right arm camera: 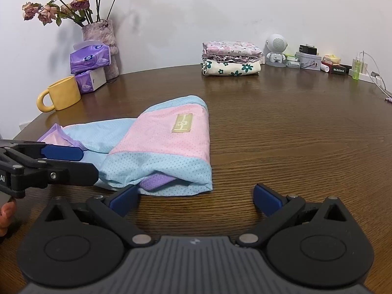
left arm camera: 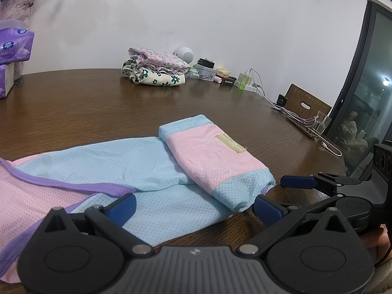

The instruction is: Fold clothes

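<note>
You are holding both grippers, left (left arm camera: 193, 207) and right (right arm camera: 196, 199), with fingers spread and gripping nothing. The garment (right arm camera: 156, 147) is lying half-folded on the counter (right arm camera: 294, 134) just ahead of them, presumably awaiting another fold.

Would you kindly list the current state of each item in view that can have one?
Pink and blue garment: partly folded, one end doubled over, flat on the table.
Left gripper: open, holding nothing, over the garment.
Right gripper: open, holding nothing, at the garment's near edge.
Stack of clothes: folded, two pieces piled by the wall.
Yellow mug: upright.
Tissue pack: opened, a tissue sticking out.
</note>
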Demonstrator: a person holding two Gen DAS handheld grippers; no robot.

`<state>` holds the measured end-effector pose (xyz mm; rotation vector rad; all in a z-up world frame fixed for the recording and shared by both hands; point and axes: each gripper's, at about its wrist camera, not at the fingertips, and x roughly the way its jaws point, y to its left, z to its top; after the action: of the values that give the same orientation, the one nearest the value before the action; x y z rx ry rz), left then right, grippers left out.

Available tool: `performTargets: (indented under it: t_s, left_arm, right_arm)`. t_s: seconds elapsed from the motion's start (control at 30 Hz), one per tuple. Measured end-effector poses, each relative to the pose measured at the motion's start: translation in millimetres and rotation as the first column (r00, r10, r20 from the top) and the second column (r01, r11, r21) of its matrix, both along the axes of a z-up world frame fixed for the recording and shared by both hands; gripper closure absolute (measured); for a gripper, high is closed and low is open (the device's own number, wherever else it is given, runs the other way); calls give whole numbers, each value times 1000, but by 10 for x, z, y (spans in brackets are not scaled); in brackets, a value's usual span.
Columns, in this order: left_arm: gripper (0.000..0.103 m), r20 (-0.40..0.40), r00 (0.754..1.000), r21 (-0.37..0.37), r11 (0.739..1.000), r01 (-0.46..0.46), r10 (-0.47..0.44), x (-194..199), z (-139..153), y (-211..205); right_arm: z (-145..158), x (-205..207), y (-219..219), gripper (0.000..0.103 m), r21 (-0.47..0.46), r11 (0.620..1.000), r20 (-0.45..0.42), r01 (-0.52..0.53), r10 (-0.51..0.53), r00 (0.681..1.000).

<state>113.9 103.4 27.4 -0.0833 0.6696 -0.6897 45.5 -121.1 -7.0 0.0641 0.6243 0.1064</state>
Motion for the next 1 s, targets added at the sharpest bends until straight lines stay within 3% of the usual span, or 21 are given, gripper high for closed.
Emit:
performTargets:
  t_s: [1.0]
  left_arm:
    - [0,3,1000,9,1000,-10,10,17,-9,-24]
  right_arm:
    - [3,-21,-26,1,20,1000,5,-7,7,1000]
